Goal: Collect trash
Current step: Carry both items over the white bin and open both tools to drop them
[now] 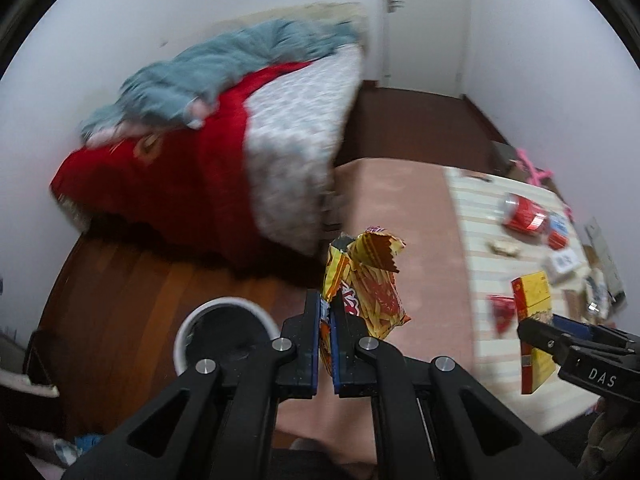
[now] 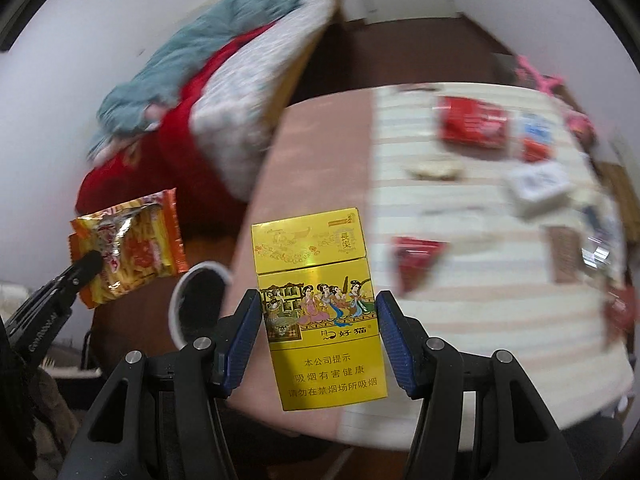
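Note:
A torn yellow-orange snack wrapper (image 1: 370, 276) sticks up from my left gripper (image 1: 326, 310), which is shut on its lower edge. A yellow cigarette box (image 2: 320, 320) stands upright between the blue pads of my right gripper (image 2: 318, 332), which is shut on its sides. Each wrist view shows the other hand: the right gripper (image 1: 544, 326) with the cigarette box (image 1: 534, 300), and the left gripper (image 2: 95, 264) with the snack wrapper (image 2: 132, 248). A white bin with a black liner (image 1: 224, 332) (image 2: 192, 300) stands on the floor by the table, below and left of both grippers.
A table with pink and striped cloth (image 2: 460, 292) holds more litter: a red can (image 1: 524, 214), a red pack (image 2: 472, 122), a red wrapper (image 2: 416, 256), a white box (image 2: 536, 184) and several small packets. A bed with red and teal blankets (image 1: 180, 152) is behind on a wooden floor.

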The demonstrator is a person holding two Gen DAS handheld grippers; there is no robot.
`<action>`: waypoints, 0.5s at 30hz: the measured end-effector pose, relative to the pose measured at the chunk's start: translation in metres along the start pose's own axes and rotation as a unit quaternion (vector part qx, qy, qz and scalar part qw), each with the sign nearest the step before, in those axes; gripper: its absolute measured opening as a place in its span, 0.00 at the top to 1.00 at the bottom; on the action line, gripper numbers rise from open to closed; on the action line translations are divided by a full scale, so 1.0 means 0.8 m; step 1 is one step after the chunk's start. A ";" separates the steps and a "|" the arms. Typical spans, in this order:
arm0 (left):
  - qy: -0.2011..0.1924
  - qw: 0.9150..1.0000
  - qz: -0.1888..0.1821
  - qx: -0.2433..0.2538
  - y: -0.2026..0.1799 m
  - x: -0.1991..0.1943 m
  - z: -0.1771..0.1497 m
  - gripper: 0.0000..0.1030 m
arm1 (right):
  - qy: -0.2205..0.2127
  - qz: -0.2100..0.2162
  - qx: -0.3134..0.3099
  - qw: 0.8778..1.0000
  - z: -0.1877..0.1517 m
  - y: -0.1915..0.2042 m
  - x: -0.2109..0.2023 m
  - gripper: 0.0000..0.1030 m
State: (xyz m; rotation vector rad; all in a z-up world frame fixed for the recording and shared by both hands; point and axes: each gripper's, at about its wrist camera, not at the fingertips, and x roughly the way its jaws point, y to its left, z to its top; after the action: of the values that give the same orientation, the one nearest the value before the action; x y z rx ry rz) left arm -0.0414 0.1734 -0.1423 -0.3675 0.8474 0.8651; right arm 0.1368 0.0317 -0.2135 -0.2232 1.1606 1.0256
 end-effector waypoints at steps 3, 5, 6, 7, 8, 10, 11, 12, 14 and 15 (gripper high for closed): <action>0.027 0.999 0.009 -0.038 0.064 0.029 -0.006 0.98 | 0.034 0.024 -0.030 0.999 0.008 0.063 0.054 0.41; 0.049 0.997 0.009 -0.062 0.101 0.052 -0.012 0.98 | 0.056 0.033 -0.050 0.997 0.012 0.104 0.092 0.41; 0.062 0.995 0.008 -0.077 0.122 0.067 -0.015 0.98 | 0.065 0.035 -0.057 0.996 0.015 0.119 0.111 0.41; 0.076 0.993 0.009 -0.093 0.146 0.085 -0.020 0.98 | 0.080 0.037 -0.067 0.994 0.018 0.141 0.136 0.41; 0.085 0.991 0.009 -0.100 0.156 0.096 -0.023 0.98 | 0.091 0.039 -0.075 0.992 0.020 0.159 0.158 0.41; 0.113 0.985 0.006 -0.127 0.193 0.131 -0.033 0.97 | 0.114 0.040 -0.090 0.989 0.023 0.194 0.199 0.41; 0.127 0.982 0.002 -0.140 0.209 0.147 -0.038 0.97 | 0.125 0.037 -0.098 0.987 0.025 0.210 0.221 0.41; 0.140 0.978 0.000 -0.154 0.226 0.165 -0.045 0.97 | 0.136 0.035 -0.104 0.985 0.024 0.222 0.241 0.41; 0.162 0.972 -0.005 -0.172 0.254 0.197 -0.058 0.96 | 0.155 0.034 -0.112 0.981 0.024 0.241 0.275 0.41; 0.172 0.969 -0.007 -0.178 0.262 0.211 -0.064 0.96 | 0.168 0.028 -0.119 0.978 0.022 0.254 0.301 0.41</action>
State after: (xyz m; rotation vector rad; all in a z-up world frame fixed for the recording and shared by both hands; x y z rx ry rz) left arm -0.1714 0.3587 -0.2970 -0.8554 1.0068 0.9569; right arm -0.0002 0.2872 -0.3378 -0.5752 1.3512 1.2083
